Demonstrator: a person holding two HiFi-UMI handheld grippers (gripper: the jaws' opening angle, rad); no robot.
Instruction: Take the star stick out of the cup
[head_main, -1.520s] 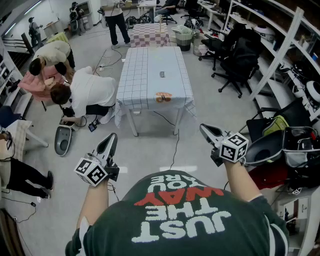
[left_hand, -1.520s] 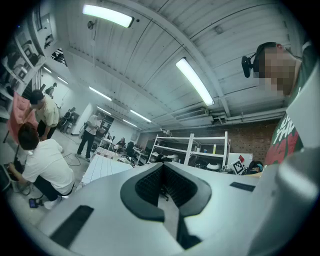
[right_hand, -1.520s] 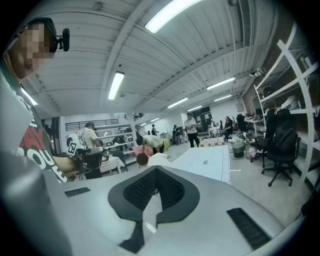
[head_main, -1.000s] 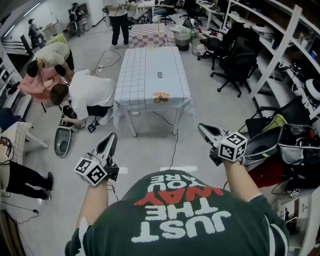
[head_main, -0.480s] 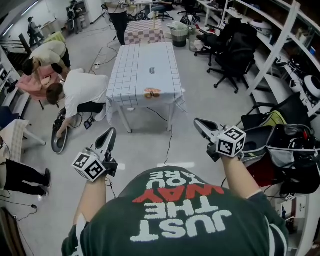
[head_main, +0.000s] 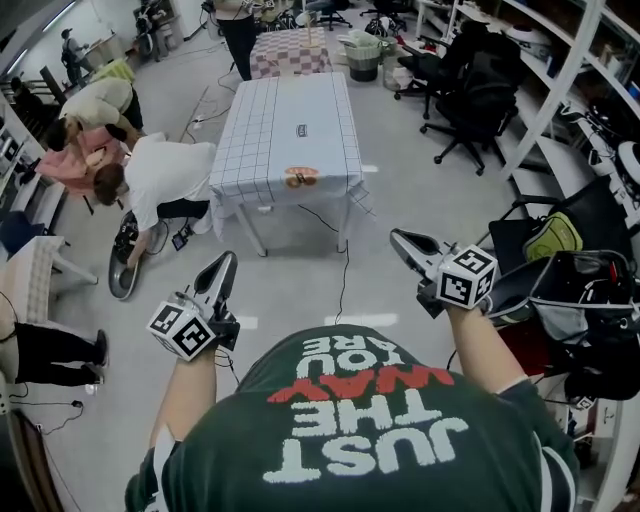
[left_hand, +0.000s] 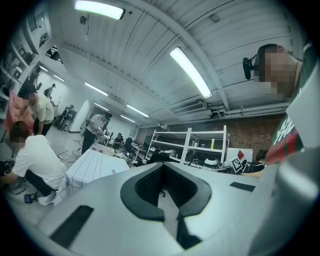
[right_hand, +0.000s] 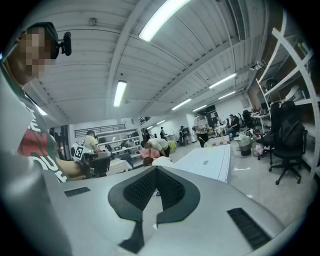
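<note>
Plainly, we are at the approach, not the grasp. The left tool (head_main: 228, 259) and right tool (head_main: 398, 237) both hang over the floor, jaws closed together with nothing between them, well apart from the tabletop (head_main: 270, 120) ahead. The star stick and cup we cannot make out for sure — an orange thing (head_main: 301, 177) at the tabletop's near edge may be the cup, but it is too small to tell what stands in it. A small dark thing (head_main: 300, 128) lies mid-cloth. Next, by our reckoning, we must close in, part one tool's jaws and line them on the stick above the rim — the other could steady the cup. A bin (head_main: 362, 60) beyond holds pale stuff.
</note>
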